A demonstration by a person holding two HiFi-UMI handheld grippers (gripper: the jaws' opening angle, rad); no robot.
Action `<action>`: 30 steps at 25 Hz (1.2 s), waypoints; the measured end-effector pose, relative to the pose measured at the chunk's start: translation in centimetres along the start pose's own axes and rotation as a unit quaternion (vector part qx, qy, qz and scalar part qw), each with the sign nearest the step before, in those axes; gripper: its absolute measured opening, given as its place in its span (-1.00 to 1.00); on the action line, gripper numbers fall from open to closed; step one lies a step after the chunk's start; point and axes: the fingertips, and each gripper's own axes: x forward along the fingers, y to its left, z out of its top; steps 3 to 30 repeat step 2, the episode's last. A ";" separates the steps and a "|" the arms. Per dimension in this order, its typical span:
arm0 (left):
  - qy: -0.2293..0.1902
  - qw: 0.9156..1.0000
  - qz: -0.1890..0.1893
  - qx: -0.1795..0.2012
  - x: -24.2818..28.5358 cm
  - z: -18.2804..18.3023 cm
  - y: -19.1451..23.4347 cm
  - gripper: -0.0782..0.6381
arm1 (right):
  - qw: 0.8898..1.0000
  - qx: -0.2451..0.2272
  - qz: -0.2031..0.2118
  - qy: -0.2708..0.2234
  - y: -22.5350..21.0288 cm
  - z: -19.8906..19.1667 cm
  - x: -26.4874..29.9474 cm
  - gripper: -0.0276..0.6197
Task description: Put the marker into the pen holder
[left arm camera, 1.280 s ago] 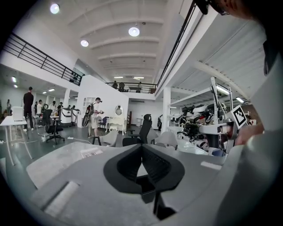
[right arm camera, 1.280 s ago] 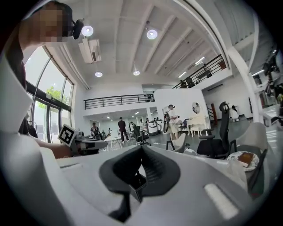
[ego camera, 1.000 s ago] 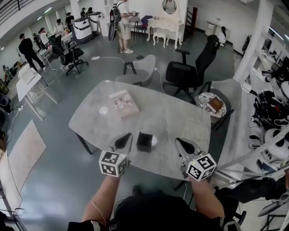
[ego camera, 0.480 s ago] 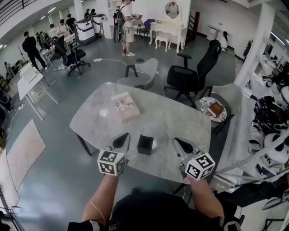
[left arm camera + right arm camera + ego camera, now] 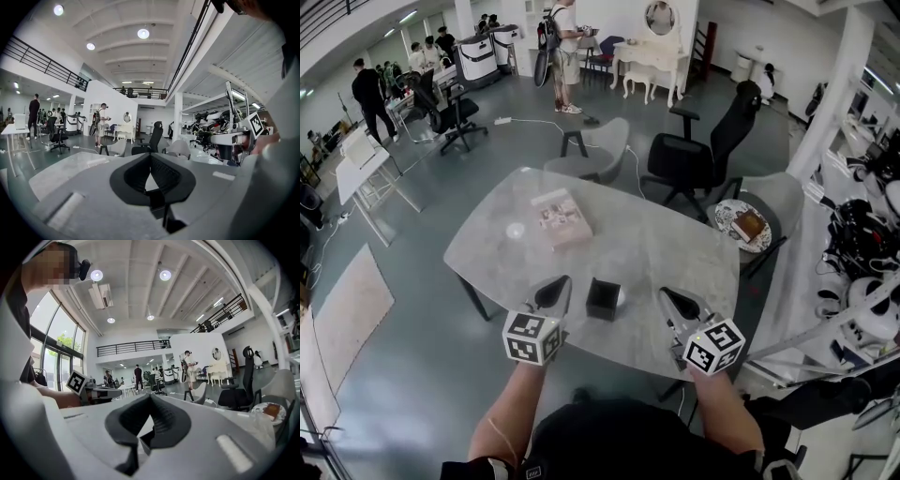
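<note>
The black square pen holder [image 5: 601, 298] stands near the front edge of the grey table [image 5: 656, 244], with a small white round object [image 5: 622, 297] just behind it. No marker shows in any view. My left gripper [image 5: 554, 293] rests just left of the holder, with its tips together and nothing in them. My right gripper [image 5: 677, 304] sits to the holder's right, also closed and empty. In the left gripper view the left gripper [image 5: 150, 156] points level across the table, its dark pads meeting. The right gripper view shows the right gripper [image 5: 150, 397] the same way.
A pink box [image 5: 561, 217] and a small white disc [image 5: 516, 231] lie on the far left part of the table. Grey chairs [image 5: 598, 147] and a black office chair [image 5: 703, 141] stand beyond it. A side chair holds a patterned plate [image 5: 741, 223]. People stand far off.
Both grippers have stayed almost still beside the pen holder; the right one has drifted slightly left. Only the head camera has shifted a little.
</note>
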 end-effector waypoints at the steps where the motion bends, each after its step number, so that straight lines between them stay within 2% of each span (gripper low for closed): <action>1: -0.002 1.000 -0.001 0.002 0.0 0.3 0.0 -0.75 | 1.000 -0.001 0.000 0.001 0.1 0.0 0.1 -0.91; 30: -0.004 1.000 -0.002 0.004 0.0 0.5 0.0 -0.75 | 1.000 -0.003 0.000 0.002 0.1 -0.1 0.2 -0.91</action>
